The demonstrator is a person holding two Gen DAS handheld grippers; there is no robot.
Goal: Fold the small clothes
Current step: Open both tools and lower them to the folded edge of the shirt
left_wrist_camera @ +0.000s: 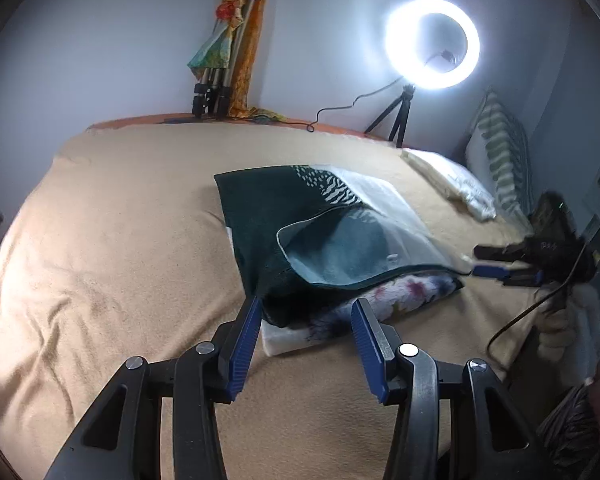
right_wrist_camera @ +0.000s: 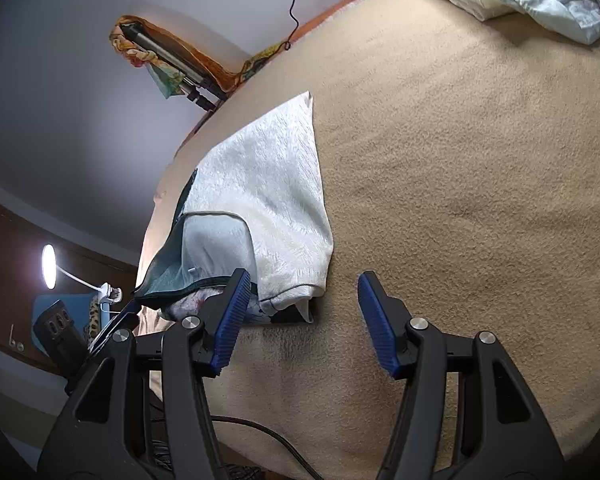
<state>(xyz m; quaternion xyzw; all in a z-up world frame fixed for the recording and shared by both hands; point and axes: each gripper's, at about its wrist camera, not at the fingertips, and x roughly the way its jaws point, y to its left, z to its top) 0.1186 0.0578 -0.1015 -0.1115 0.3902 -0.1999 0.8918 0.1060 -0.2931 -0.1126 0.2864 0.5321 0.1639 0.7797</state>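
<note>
Left gripper (left_wrist_camera: 306, 344) jaws spread wide, nothing in them, hovering just short of garment pile (left_wrist_camera: 320, 240). Right gripper (right_wrist_camera: 300, 320) same deal, wide and empty, its left finger (right_wrist_camera: 228, 320) right at pile's corner. Pile sits mid-bed on tan blanket (left_wrist_camera: 120, 240), pillow (left_wrist_camera: 452, 184) well beyond it. Risk imo: jaws pinch several layers at once, whole stack drags, since layers overlap at near edge. Look: dark green piece with white-patterned part on top, floral fabric (left_wrist_camera: 400, 292) peeking underneath.
</note>
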